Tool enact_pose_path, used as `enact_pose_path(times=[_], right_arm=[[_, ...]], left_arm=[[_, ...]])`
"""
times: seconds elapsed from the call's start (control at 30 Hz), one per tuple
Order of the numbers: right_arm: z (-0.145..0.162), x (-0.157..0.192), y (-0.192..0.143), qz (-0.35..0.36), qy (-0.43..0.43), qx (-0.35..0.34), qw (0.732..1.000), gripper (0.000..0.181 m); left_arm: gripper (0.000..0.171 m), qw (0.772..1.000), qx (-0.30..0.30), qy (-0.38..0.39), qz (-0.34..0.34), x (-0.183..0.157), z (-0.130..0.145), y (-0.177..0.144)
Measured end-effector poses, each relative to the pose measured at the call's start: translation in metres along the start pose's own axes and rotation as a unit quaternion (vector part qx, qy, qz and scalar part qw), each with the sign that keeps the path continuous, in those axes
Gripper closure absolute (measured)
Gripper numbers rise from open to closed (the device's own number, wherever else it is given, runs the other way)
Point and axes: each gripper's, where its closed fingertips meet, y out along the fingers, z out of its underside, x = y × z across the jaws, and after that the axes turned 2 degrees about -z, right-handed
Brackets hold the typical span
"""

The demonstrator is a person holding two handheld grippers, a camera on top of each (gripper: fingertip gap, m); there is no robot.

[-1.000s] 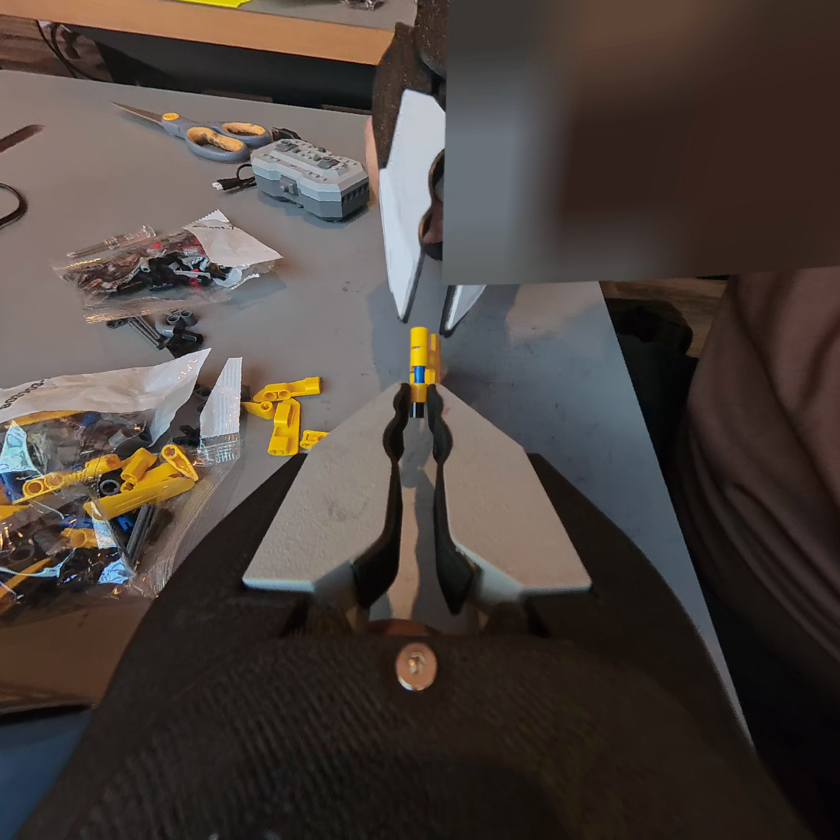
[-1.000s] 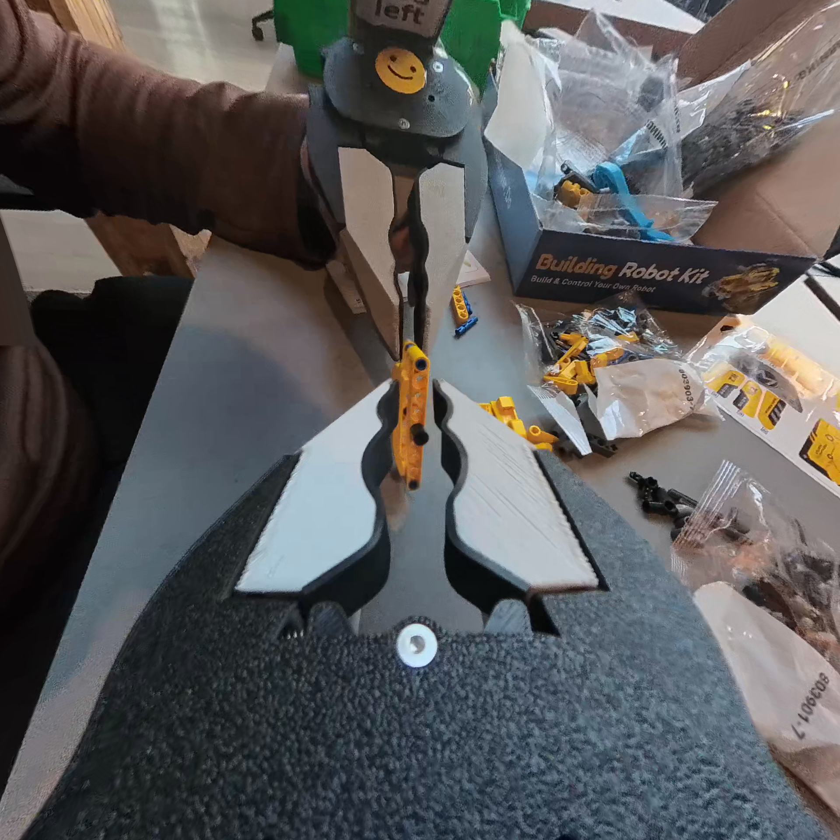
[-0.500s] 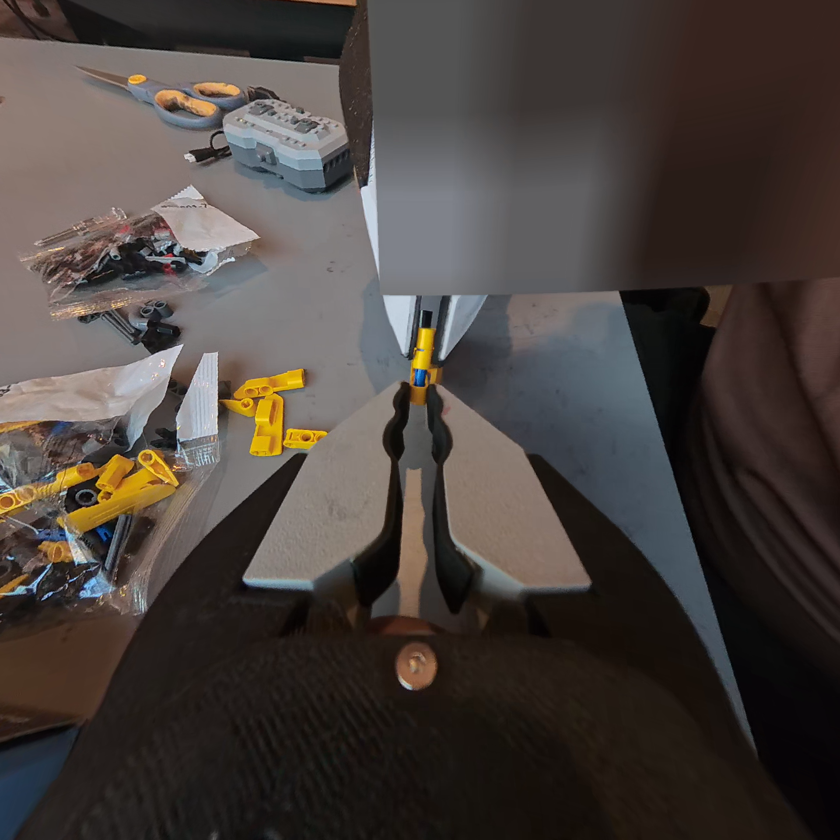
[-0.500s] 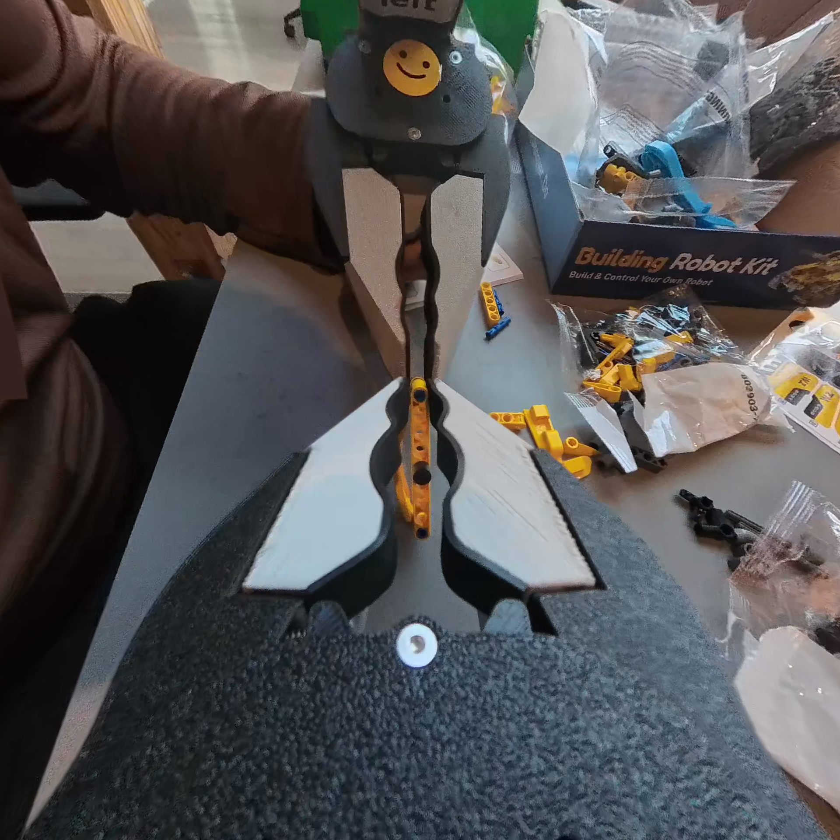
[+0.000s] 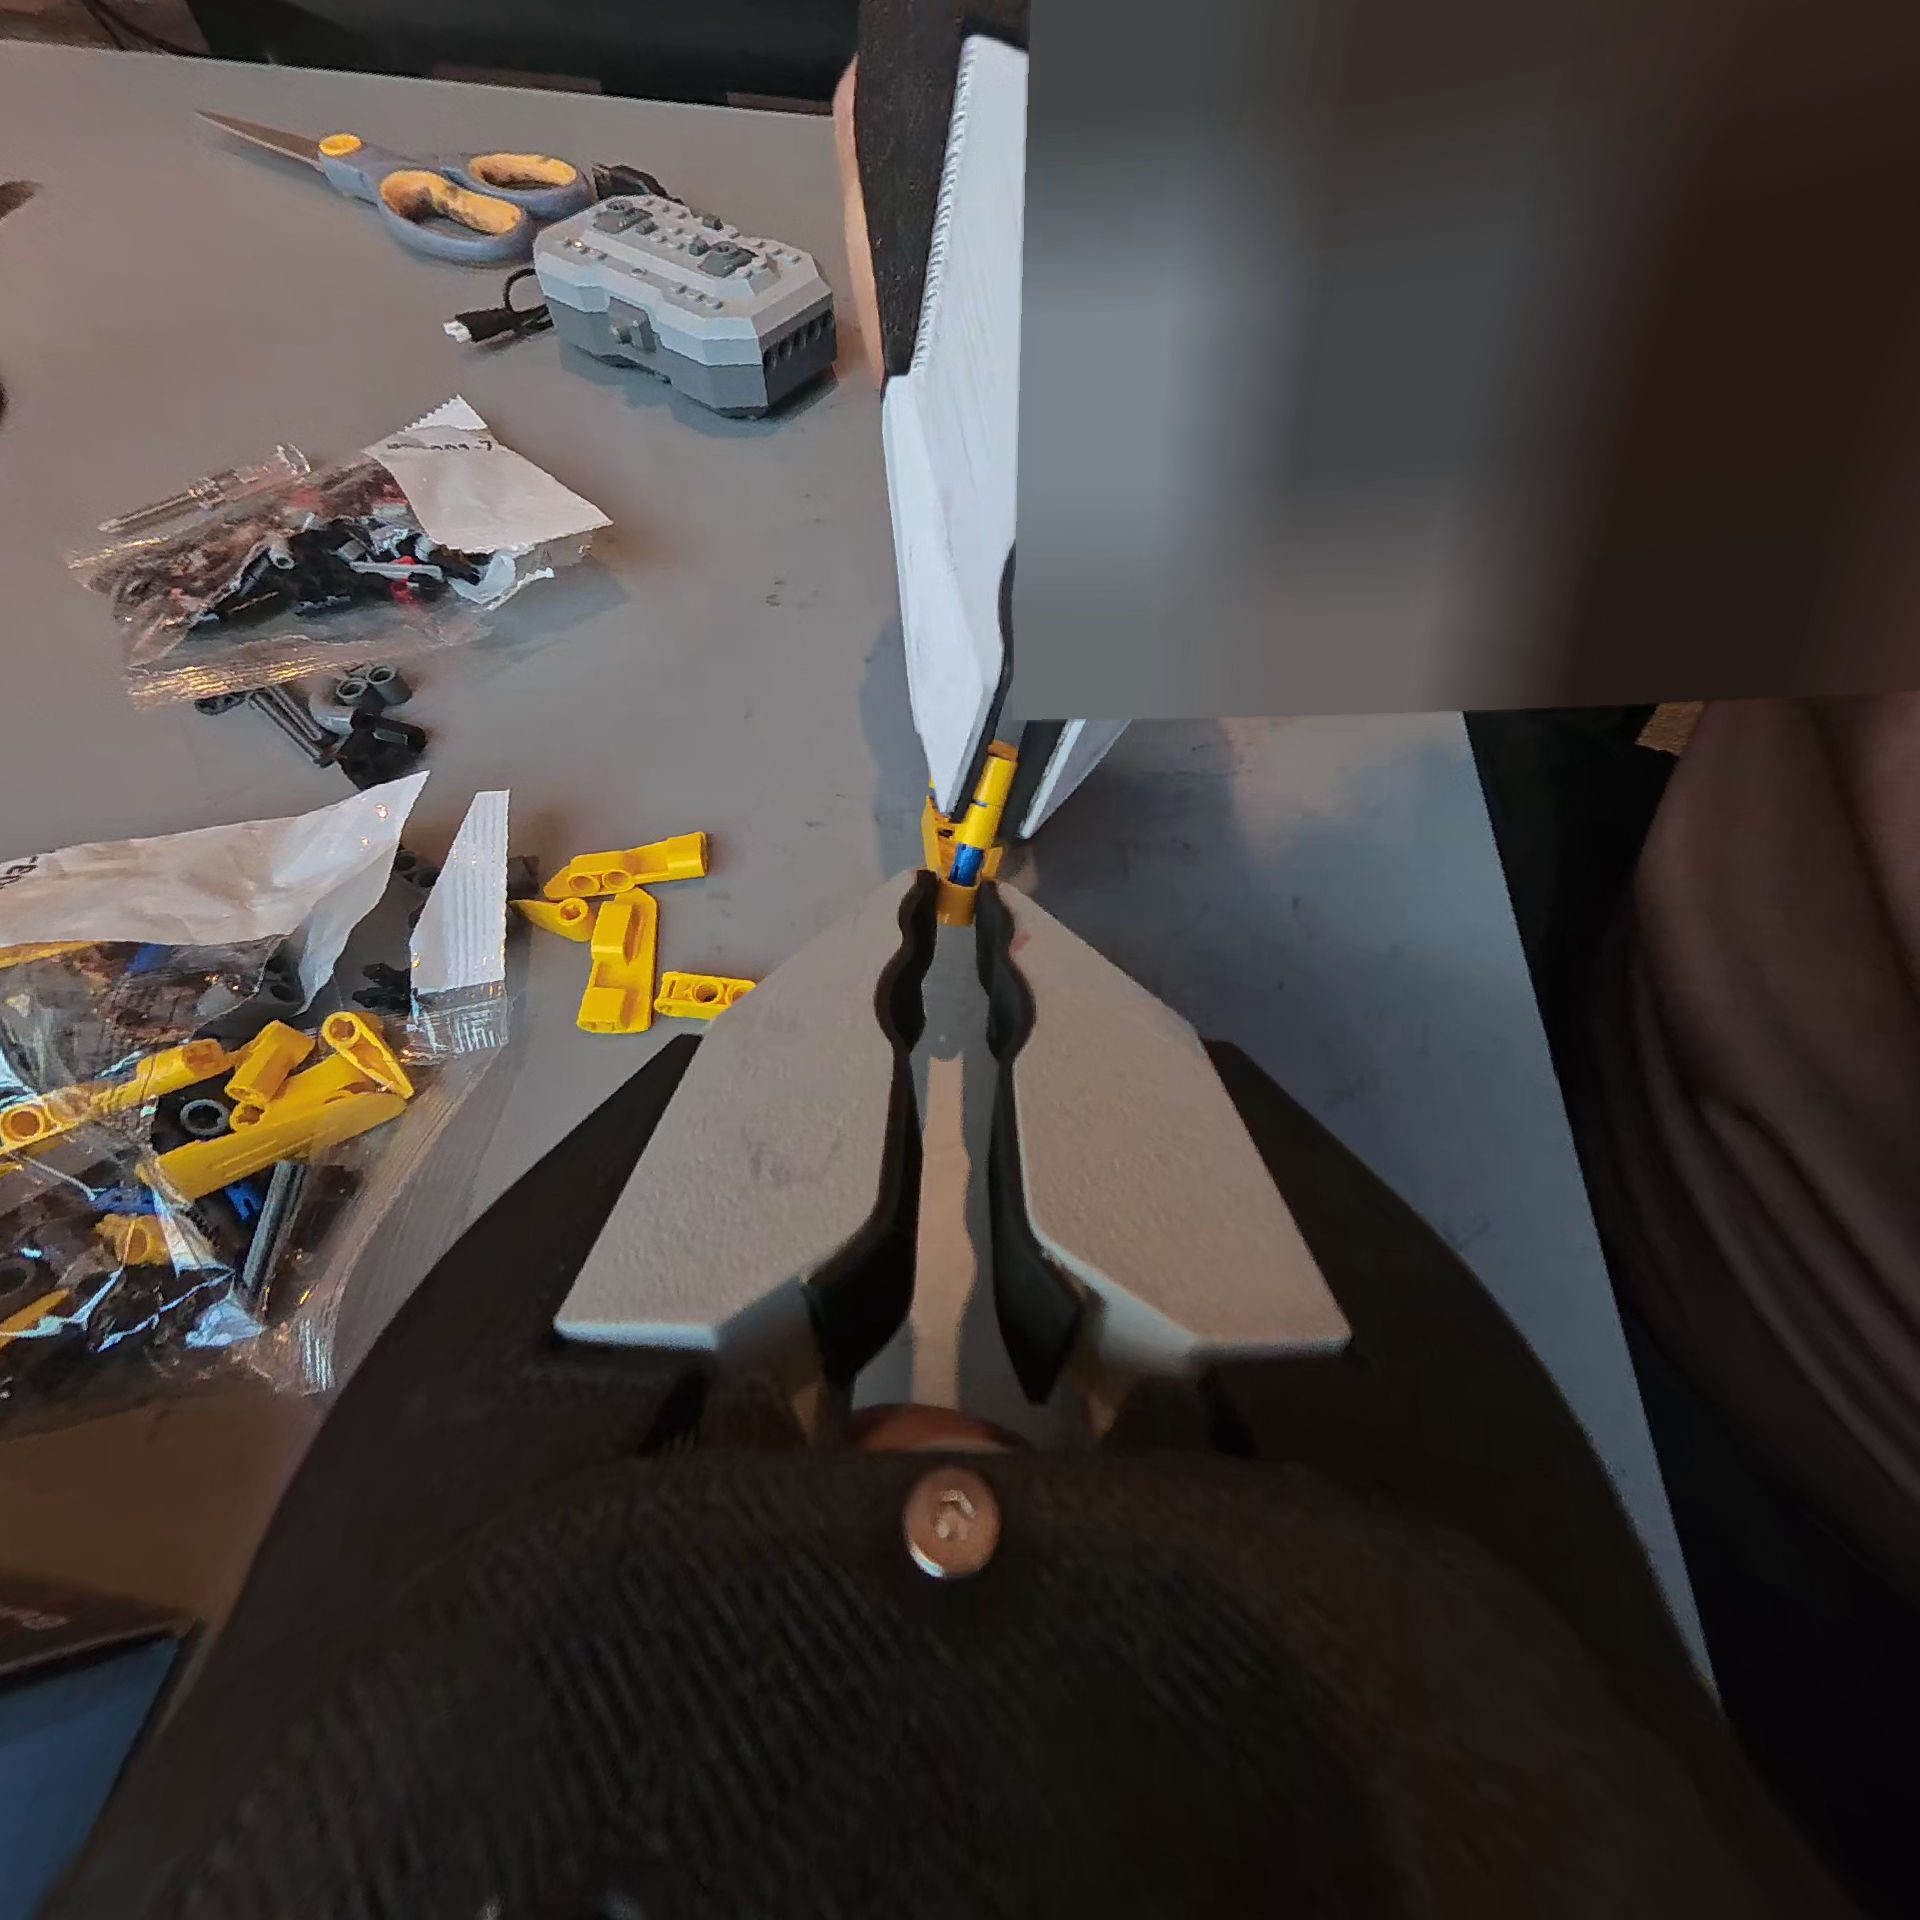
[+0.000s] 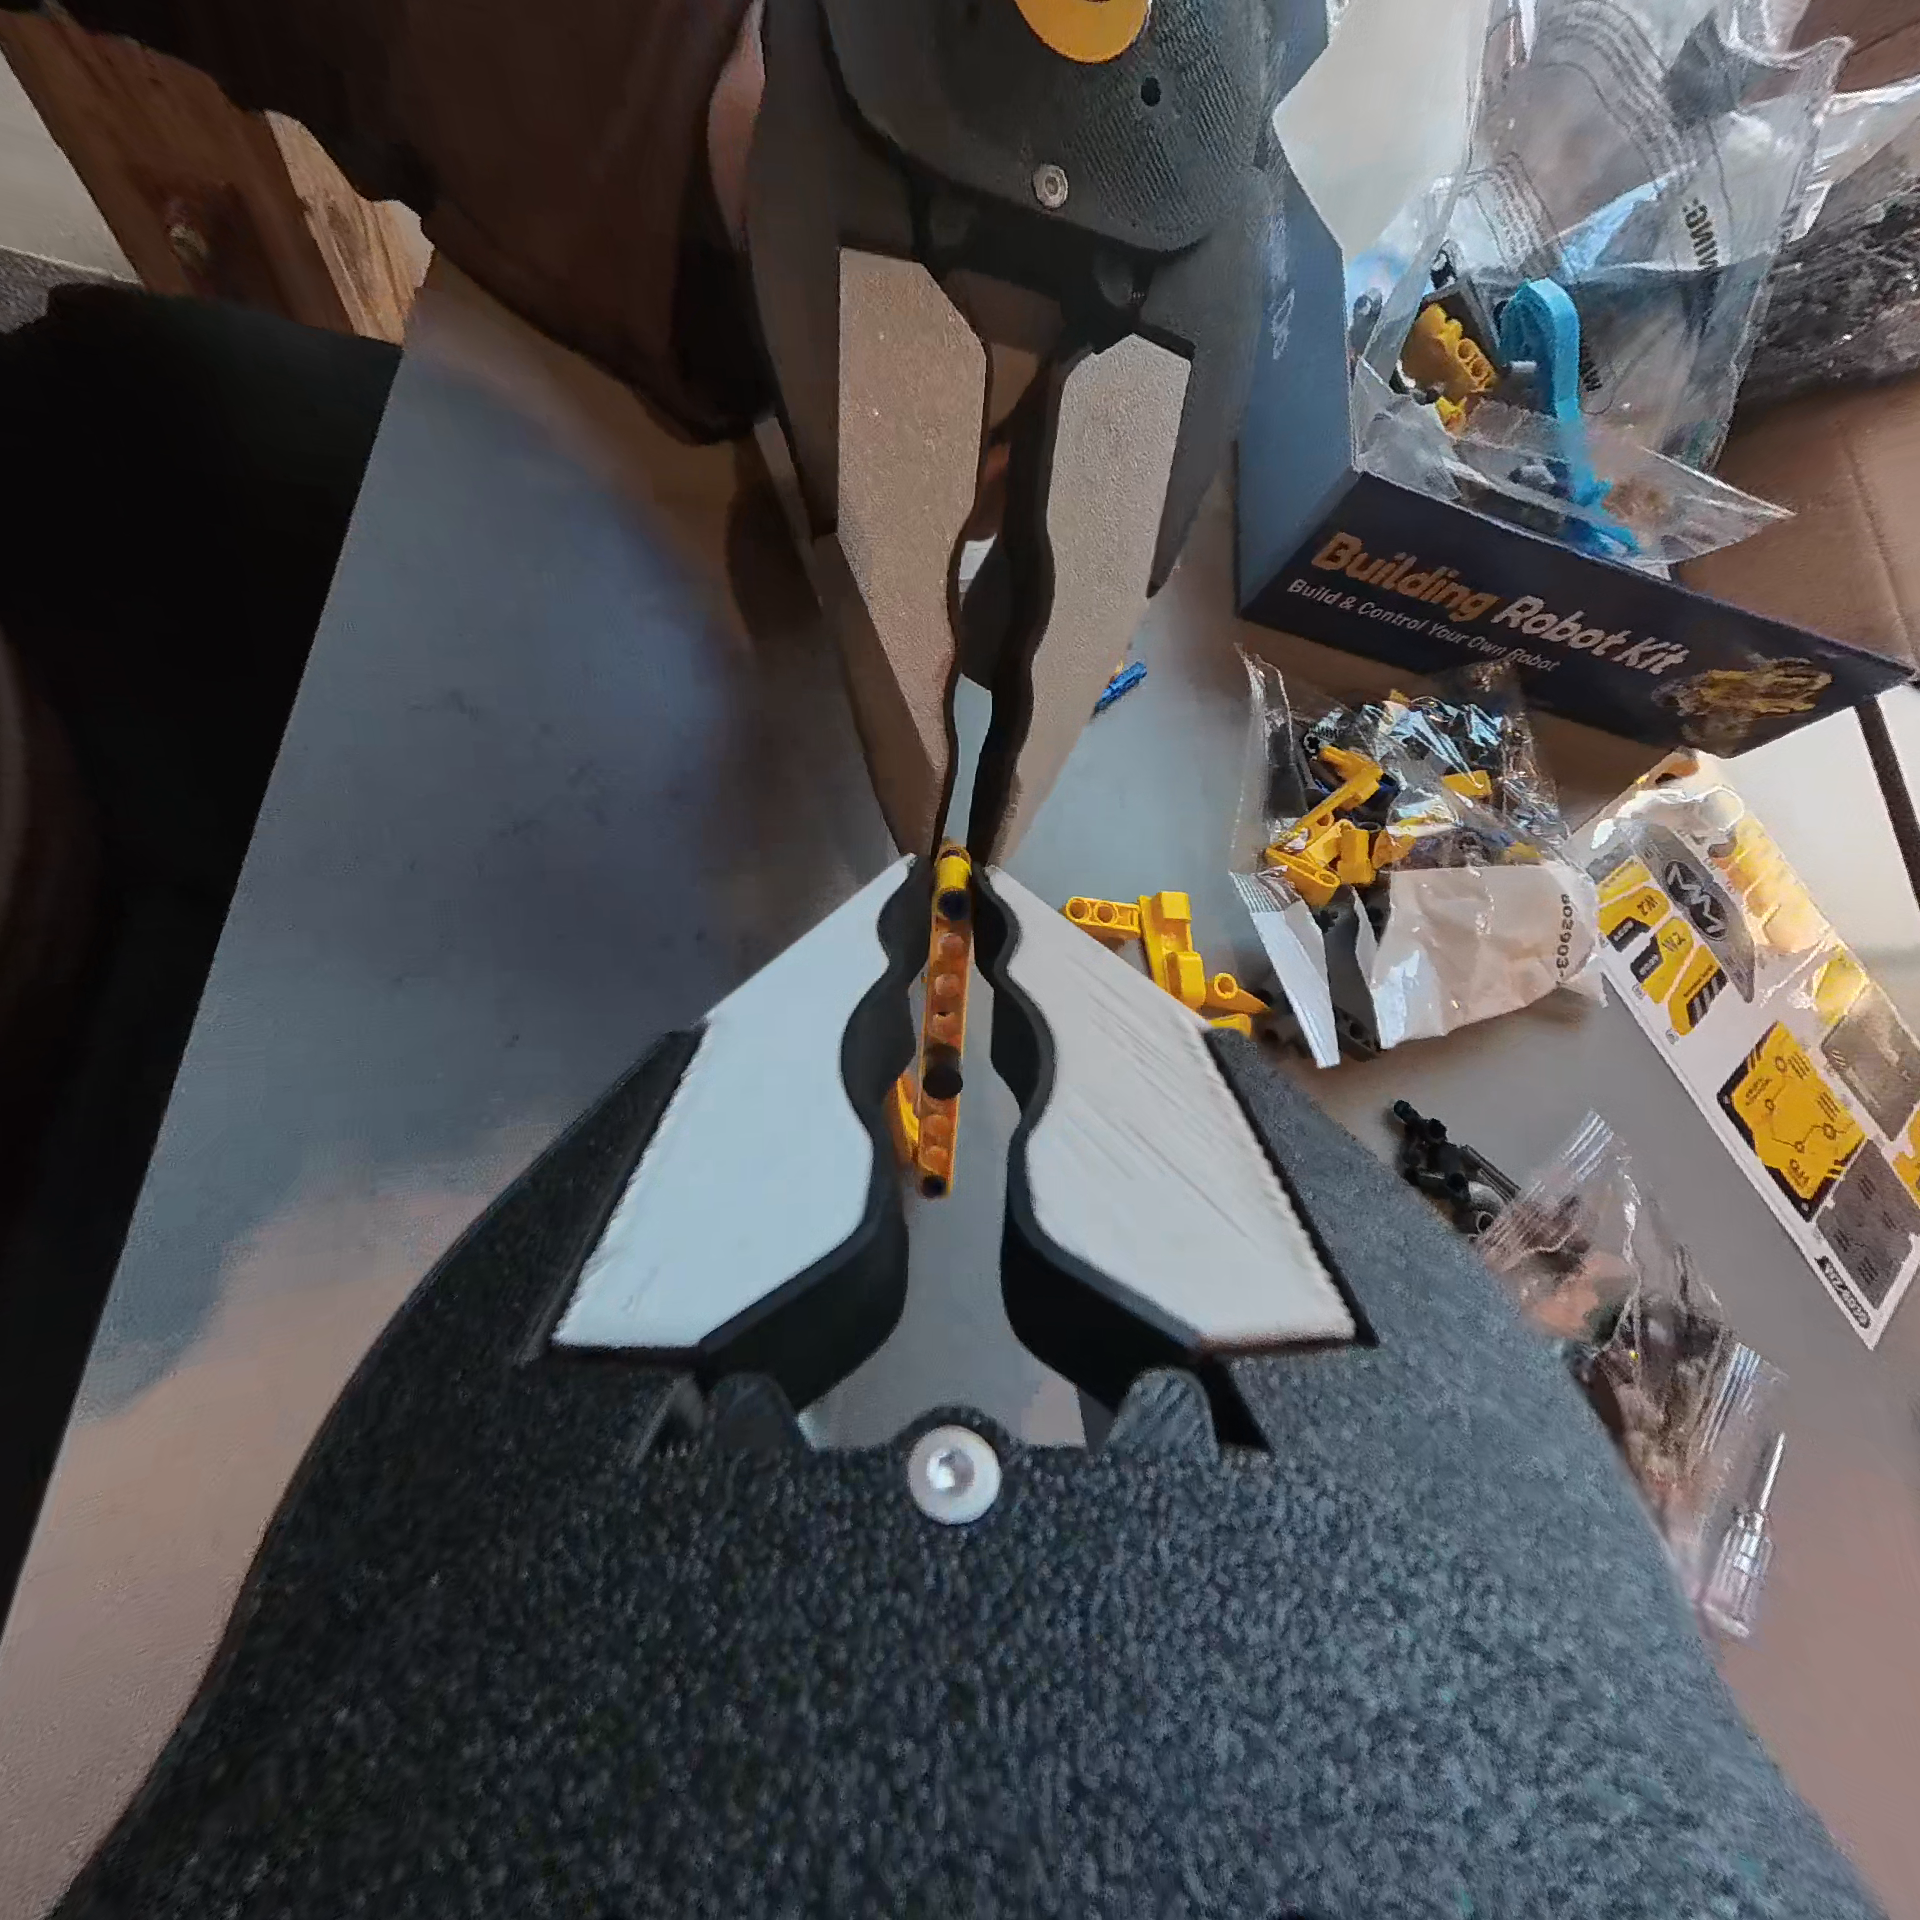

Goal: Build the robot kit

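Closely met tip to tip above the grey table point(image 5: 312, 312): left gripper point(image 5: 954, 896) pinched narrow on a yellow piece with a blue pin point(image 5: 964, 852), right gripper point(image 6: 954, 883) clamped on a yellow holed beam point(image 6: 945, 997). Best kept square and steady, pressed straight along the beam's line. Loose yellow parts point(image 5: 623, 935) lying left. Joint itself hidden between fingertips; right gripper's body masked by a blur.

left gripper point(image 5: 954, 899) and right gripper point(image 6: 951, 883) clamped, tip to tip.
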Motion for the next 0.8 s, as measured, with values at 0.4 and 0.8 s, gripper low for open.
enact_pose_path(times=[0.4, 0.8], right_arm=[[0.006, 0.003, 0.004, -0.031, -0.028, 0.092, 0.995, 0.174], [0.025, 0.011, 0.027, -0.104, 0.041, 0.144, 0.983, 0.174]], left_arm=[[0.168, 0.999, 0.024, 0.015, -0.016, -0.001, 0.006, 0.004], [0.171, 0.991, 0.132, -0.004, -0.02, 0.002, 0.036, 0.02]])
